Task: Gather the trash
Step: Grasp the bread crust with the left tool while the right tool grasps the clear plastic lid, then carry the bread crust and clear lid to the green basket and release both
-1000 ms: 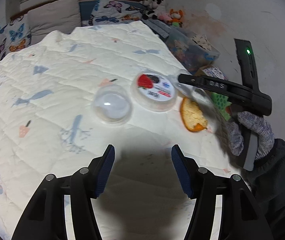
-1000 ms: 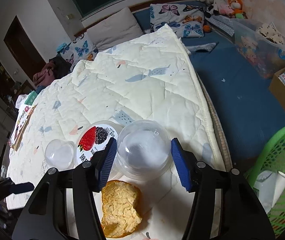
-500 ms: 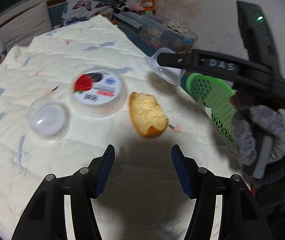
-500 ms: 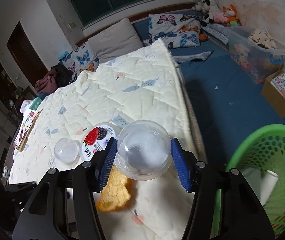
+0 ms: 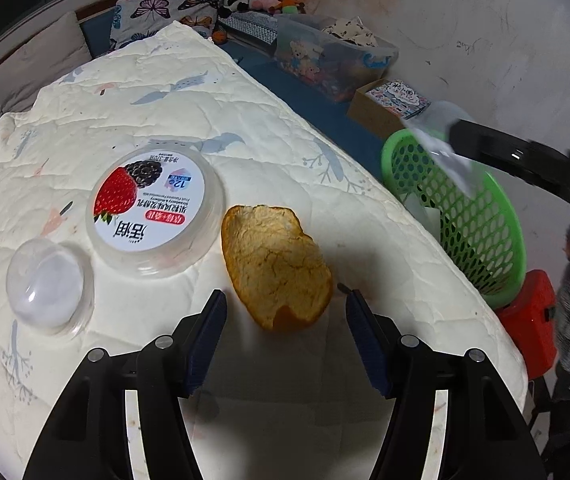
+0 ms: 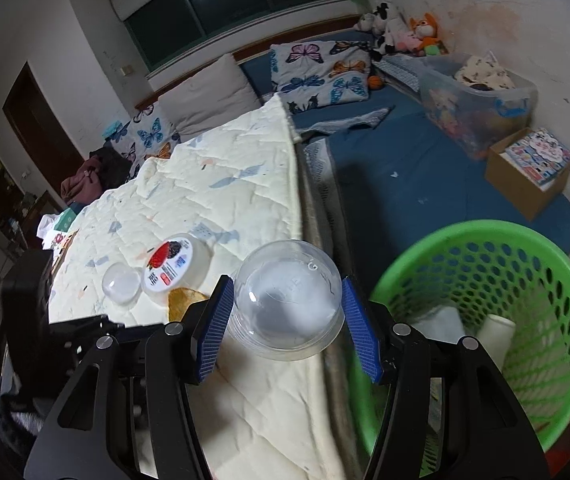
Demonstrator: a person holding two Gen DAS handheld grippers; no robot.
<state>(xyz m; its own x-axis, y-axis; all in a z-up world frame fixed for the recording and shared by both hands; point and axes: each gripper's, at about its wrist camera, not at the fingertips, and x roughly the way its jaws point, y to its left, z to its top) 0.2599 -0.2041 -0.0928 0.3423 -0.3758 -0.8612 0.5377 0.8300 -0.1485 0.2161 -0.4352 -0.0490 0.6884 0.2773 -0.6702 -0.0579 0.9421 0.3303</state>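
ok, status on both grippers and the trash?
Right gripper shut on clear dome lid, near green basket. Left gripper open over orange peel. Yogurt tub, second lid on quilt. Nothing blocking.

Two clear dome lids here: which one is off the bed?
The clear dome lid clamped in the right hand-held gripper; the smaller dome lid lies on the quilt.

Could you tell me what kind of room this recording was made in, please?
Most likely a bedroom: a quilted bed cover, butterfly-print pillows against a headboard, and stuffed toys in the corner.
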